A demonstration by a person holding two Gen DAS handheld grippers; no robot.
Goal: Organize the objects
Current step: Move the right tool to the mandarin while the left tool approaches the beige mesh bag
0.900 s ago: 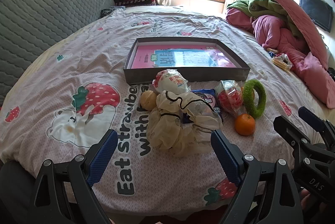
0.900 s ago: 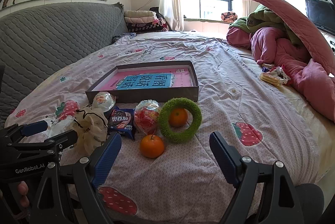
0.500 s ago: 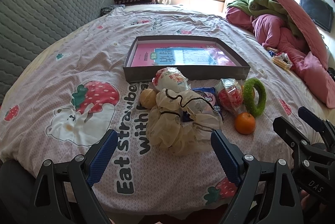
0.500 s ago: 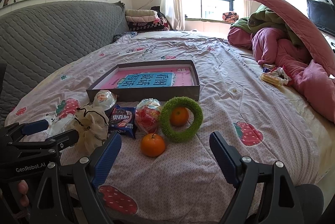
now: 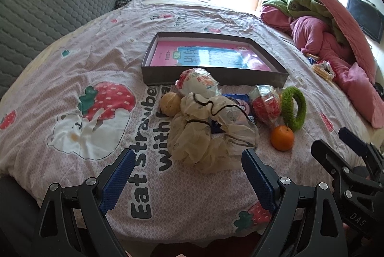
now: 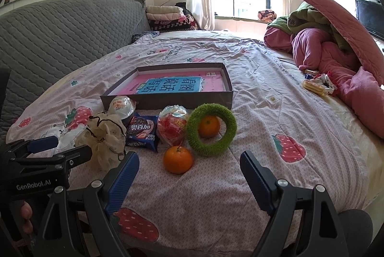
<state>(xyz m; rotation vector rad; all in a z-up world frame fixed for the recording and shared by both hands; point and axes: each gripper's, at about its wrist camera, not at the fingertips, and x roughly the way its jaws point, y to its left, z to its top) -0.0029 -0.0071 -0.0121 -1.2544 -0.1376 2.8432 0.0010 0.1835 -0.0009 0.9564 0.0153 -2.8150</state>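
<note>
A shallow grey box with a pink and blue book in it lies on the bed. In front of it are a white snack bag, a round bun, a cream mesh pouch, a blue snack packet, a red snack bag, a green fuzzy ring around one orange, and a nearer orange. My left gripper is open, just short of the pouch. My right gripper is open, short of the nearer orange.
A grey quilted headboard runs along the left. Pink and green bedding is piled at the right, with small packets beside it. Folded blankets sit at the far end by the window.
Both grippers have moved slightly forward toward the pile. Both stay open and the objects have not moved.
</note>
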